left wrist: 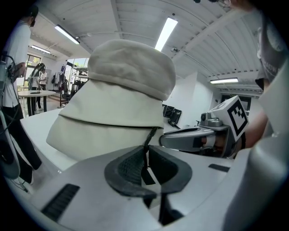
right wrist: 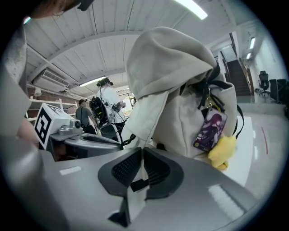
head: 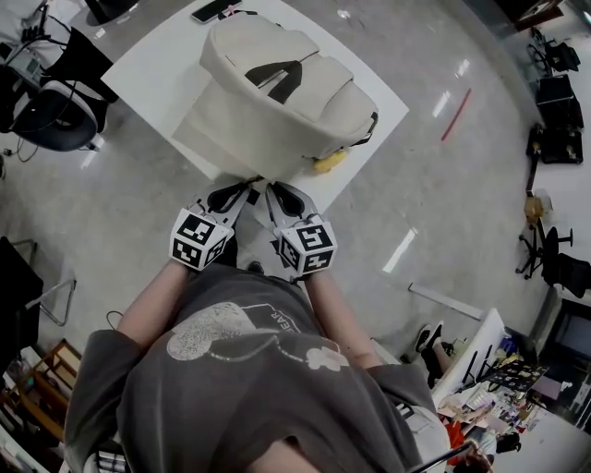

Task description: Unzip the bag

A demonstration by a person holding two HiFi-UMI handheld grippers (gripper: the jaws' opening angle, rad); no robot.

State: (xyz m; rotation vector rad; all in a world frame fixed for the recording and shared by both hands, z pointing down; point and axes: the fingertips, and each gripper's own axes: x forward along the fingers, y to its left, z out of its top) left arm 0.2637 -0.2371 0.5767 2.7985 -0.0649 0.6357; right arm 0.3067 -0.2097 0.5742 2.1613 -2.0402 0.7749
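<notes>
Bag (head: 277, 92) upright on tabletop (head: 152, 65), upper centre. L hand-held gripper (left wrist: 145, 153) clamped on dark strap (left wrist: 150, 135); R hand-held gripper (right wrist: 141, 164) clamped on cream strap (right wrist: 145, 135). Advice: keep tension steady, anchor w/ one, pull slow along zip.

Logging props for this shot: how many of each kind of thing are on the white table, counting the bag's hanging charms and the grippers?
Bag: 1
Yellow plush charm: 1
Purple picture tag: 1
Dark flat device at the far edge of the table: 1
Grippers: 2 (left gripper on a dark strap, right gripper on a cream strap)
Total: 6
</notes>
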